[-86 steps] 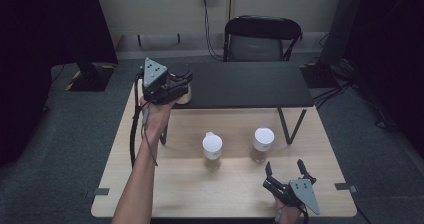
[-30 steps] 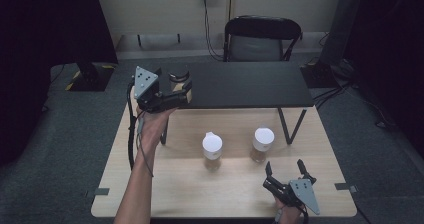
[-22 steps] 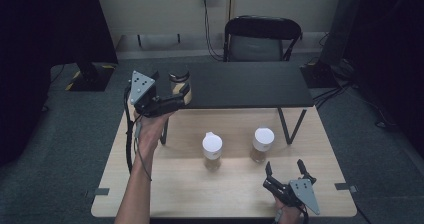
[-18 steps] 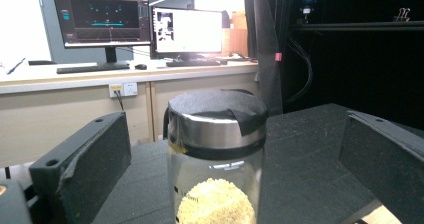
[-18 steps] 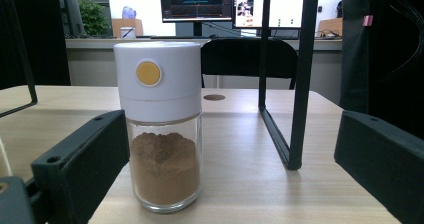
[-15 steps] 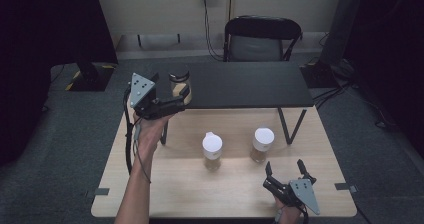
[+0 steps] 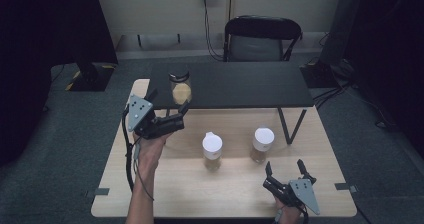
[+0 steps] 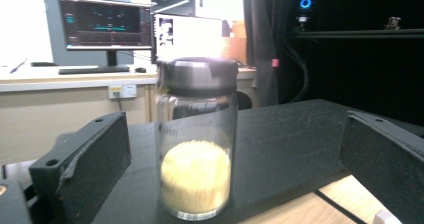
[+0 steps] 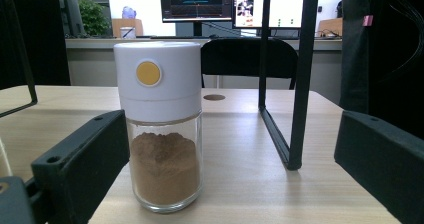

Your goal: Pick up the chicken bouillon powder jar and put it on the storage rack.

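A glass jar [image 7: 180, 87] with a dark lid and yellow grains stands upright near the left end of the black shelf [image 7: 240, 86]. My left gripper [image 7: 168, 100] hovers just in front of it, open and holding nothing. In the left gripper view the jar [image 8: 196, 144] stands free between the spread jaws. Two white-lidded jars stand on the wooden table [image 7: 165, 194]: the left jar [image 7: 212, 150] and the right jar [image 7: 262, 144]. My right gripper [image 7: 284, 166] rests open near the front edge, facing the right jar [image 9: 161, 134], which holds brown powder.
The shelf's black metal leg [image 7: 285, 126] stands on the table right of the jars, and shows as a frame [image 9: 295, 84] in the right gripper view. A black chair [image 7: 260, 39] sits behind the table. Dark floor surrounds the table.
My left gripper has let go of the dark-lidded jar, leaving it on the shelf, and has drawn back and down toward the person. The right gripper has stayed still.
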Demonstrator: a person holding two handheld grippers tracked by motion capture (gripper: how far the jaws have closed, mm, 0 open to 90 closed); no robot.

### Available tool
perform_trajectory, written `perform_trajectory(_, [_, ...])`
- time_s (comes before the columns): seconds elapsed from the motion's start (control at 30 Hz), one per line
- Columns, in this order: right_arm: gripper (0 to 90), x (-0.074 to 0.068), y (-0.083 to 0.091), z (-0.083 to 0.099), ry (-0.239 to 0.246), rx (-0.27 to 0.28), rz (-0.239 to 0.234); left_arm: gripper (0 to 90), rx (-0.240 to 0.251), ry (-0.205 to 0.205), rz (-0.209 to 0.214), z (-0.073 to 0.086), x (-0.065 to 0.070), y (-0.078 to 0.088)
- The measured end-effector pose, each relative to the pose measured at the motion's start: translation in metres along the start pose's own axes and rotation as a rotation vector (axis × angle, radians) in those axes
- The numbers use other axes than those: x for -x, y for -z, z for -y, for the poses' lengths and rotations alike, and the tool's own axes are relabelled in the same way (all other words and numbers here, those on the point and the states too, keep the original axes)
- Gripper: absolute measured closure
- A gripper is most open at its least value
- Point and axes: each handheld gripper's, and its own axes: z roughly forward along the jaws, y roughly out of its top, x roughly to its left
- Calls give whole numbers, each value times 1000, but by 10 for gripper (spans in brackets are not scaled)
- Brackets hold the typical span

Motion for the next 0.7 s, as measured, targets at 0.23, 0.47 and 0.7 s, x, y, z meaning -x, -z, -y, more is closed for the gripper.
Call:
perform_trajectory(0.23, [1, 0, 0, 0, 0, 0, 0, 0, 32, 2, -26, 18, 9, 20])
perform_trajectory(0.47, [1, 0, 0, 0, 0, 0, 0, 0, 39, -36, -10, 41, 18, 35])
perform_trajectory(0.7, [1, 0, 0, 0, 0, 0, 1, 0, 38, 2, -54, 61, 15, 51])
